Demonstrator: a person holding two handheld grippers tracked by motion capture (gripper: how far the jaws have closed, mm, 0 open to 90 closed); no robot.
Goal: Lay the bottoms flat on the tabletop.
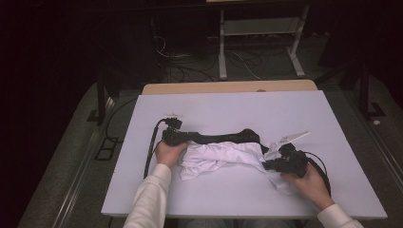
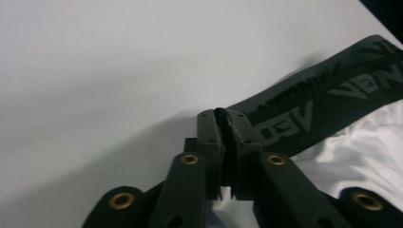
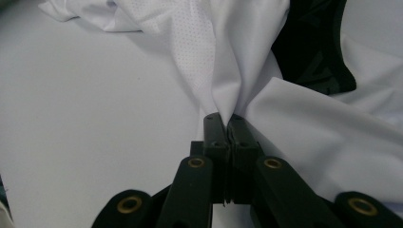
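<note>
- The jaws of the left gripper [image 2: 222, 124] are clenched on the end of the black waistband [image 2: 332, 102], a printed elastic band; its edge sits pinched between the pads in the left gripper view
- The jaws of the right gripper [image 3: 227, 124] are clenched on a fold of the white garment [image 3: 237, 61], whose cloth gathers into a peak right at the pads
- The white garment [image 1: 216, 154] lies crumpled near the middle of the worktop [image 1: 228, 104], a little toward the near edge; the waistband [image 1: 223, 137] runs along its far side from one gripper to the other
- In the high view the left gripper [image 1: 172, 135] holds the left end of the garment and the right gripper [image 1: 285, 161] the right end, toward the near right corner; a hand [image 1: 167, 153] in a white sleeve carries the left gripper
- Judged step: both ends are gripped and the garment looks ready to be spread or straightened; it is not yet flat
- The next move probably calls for drawing the two grippers apart, level with the worktop, to pull the bunched cloth smooth; both grips must hold, since thin cloth or elastic could slip from the pads
- Beyond the far edge, a pale metal frame [image 1: 259, 28] and loose cables [image 1: 190, 66] sit on the dark floor
</note>
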